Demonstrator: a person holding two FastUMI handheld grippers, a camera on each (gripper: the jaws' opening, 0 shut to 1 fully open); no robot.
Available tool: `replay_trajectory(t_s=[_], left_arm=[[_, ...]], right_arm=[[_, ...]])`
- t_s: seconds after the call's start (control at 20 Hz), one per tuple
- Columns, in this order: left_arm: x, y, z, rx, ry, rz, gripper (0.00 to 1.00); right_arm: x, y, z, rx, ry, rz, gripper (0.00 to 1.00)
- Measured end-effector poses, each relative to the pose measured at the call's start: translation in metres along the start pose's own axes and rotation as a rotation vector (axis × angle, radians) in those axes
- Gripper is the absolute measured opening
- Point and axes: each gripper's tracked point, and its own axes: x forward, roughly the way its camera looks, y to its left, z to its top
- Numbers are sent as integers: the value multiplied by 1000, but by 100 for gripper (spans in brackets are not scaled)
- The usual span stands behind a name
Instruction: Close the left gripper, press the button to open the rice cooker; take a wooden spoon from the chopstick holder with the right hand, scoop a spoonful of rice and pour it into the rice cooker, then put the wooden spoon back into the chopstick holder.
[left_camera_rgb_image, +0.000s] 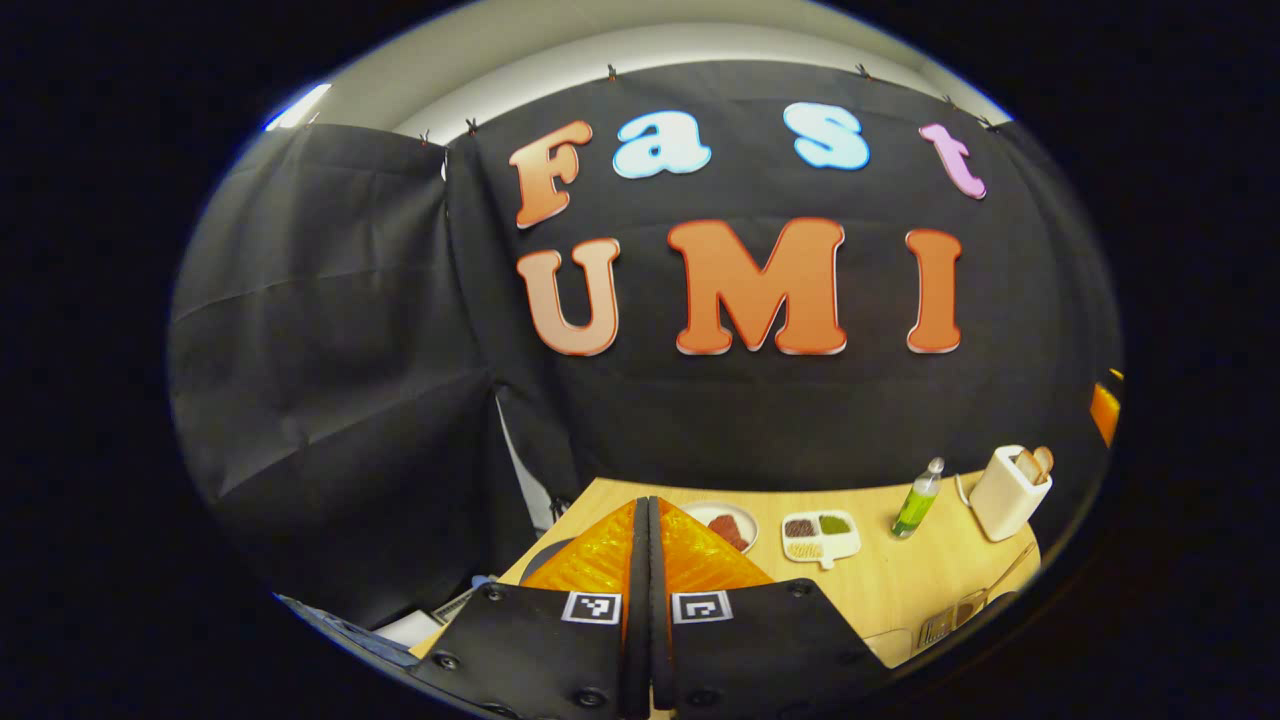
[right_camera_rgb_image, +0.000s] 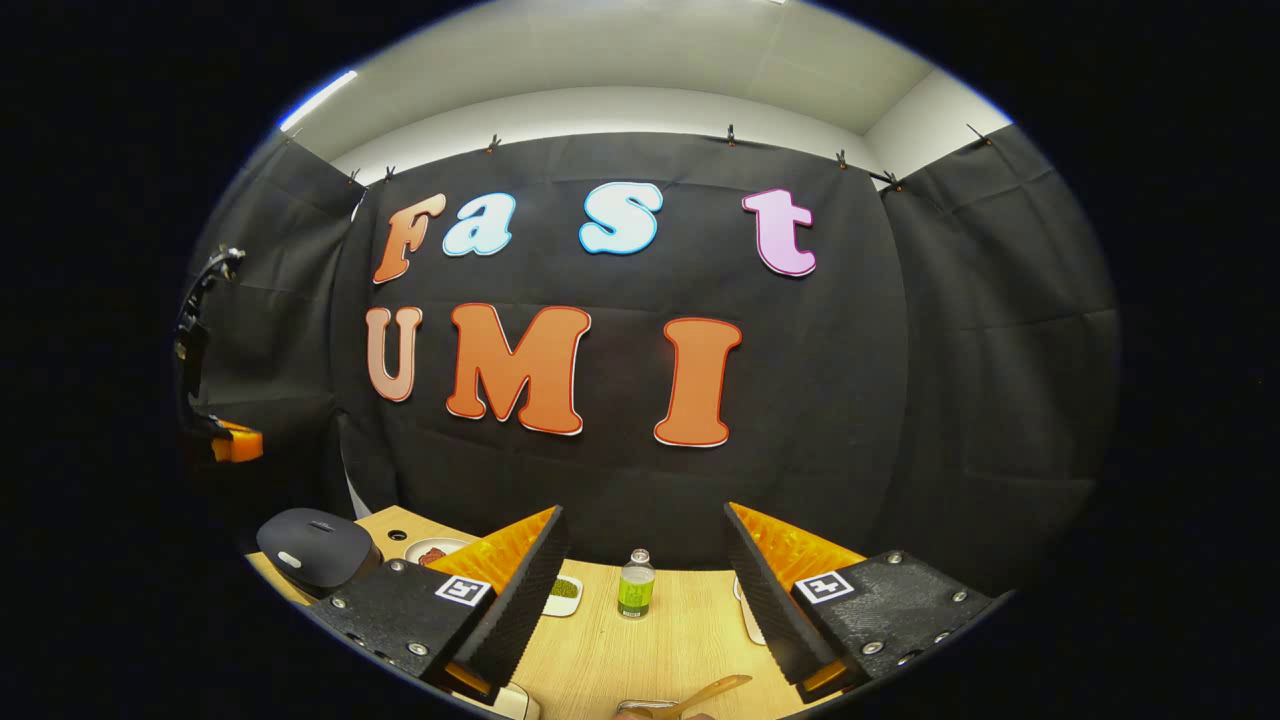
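My left gripper (left_camera_rgb_image: 648, 503) is shut with nothing between its fingers, held above the near left part of the wooden table (left_camera_rgb_image: 880, 580). A dark rounded rice cooker (right_camera_rgb_image: 315, 545) with its lid down sits at the table's left; its edge (left_camera_rgb_image: 548, 558) peeks out beside my left fingers. A white chopstick holder (left_camera_rgb_image: 1008, 492) with wooden spoons stands at the far right. My right gripper (right_camera_rgb_image: 645, 520) is open and empty above the table. Another wooden spoon (right_camera_rgb_image: 715, 688) lies at the near edge below it. The left gripper (right_camera_rgb_image: 228, 440) shows far off at the left.
A green bottle (left_camera_rgb_image: 918, 500) (right_camera_rgb_image: 636, 585) stands mid-table. A plate with red food (left_camera_rgb_image: 728, 525) and a white divided dish of grains (left_camera_rgb_image: 820, 538) lie beside it. Clear glass containers (left_camera_rgb_image: 940, 625) sit near the front right. Black cloth walls close in the back and sides.
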Motion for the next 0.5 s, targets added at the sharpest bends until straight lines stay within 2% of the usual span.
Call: replay_trajectory(t_s=[0.1,0.2,0.3,0.5], left_arm=[[12,1,-23,-8,121,-14,5],[25,12,-35,-3,178,-7,5],[29,-1,-54,-67,270,-70,5],[45,4,-97,-115,464,-87,5]], right_arm=[[1,-2,-4,-9,8,-10,95],[2,-5,-12,-7,24,-20,95],[4,-4,-20,1,47,-25,95],[8,-9,-33,1,81,-45,95]])
